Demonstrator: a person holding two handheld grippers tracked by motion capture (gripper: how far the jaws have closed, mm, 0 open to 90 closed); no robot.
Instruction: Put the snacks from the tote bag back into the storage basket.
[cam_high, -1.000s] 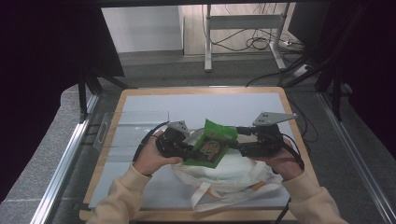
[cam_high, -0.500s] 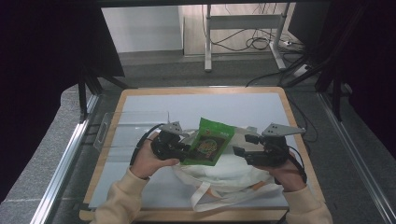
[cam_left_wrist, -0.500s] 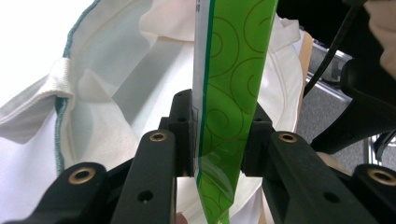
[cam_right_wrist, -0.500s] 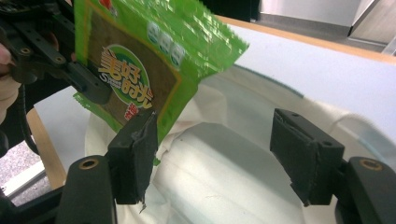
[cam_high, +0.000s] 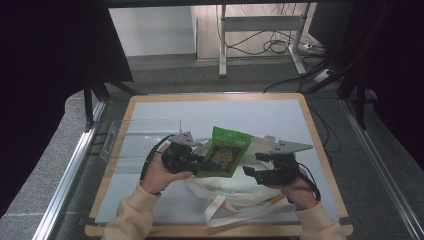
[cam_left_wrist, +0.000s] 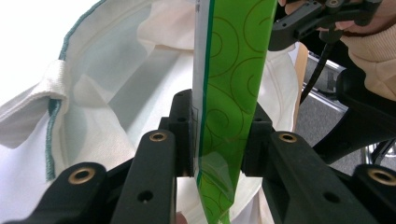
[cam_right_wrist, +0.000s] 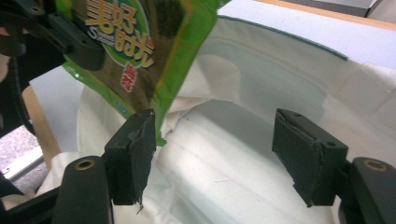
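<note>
Since a second ago the right gripper (cam_high: 251, 172) has let go of the green snack packet (cam_high: 223, 153) and dropped away toward the near right; its jaws have just been opening, and in the right gripper view they stand spread with nothing between them, the packet's corner hanging just beside the left pad. The packet now stands more upright than it did.

Nearest the person, at six o'clock on the grey mat (cam_high: 150, 120), the white tote bag (cam_high: 235, 187) lies with its handles trailing toward the table's front edge. In the right gripper view its mouth gapes open, green-trimmed rim to the far side, and no contents are visible inside.

Above the bag's far-left edge, the left gripper (cam_high: 200, 163) is pinching the packet by its lower left side; the left gripper view shows both pads (cam_left_wrist: 183, 126) pressed flat against the foil. The packet sits near the mat's centre, rising toward twelve o'clock, over the bag's opening rather than in it.

As a judgement: the pick-up is done, the handover to one gripper is done, and the bag is open. Left to do are lowering the packet into the mouth and releasing it.

Farther off, at twelve o'clock beyond the table, cables (cam_high: 280, 47) lie on the floor.
</note>
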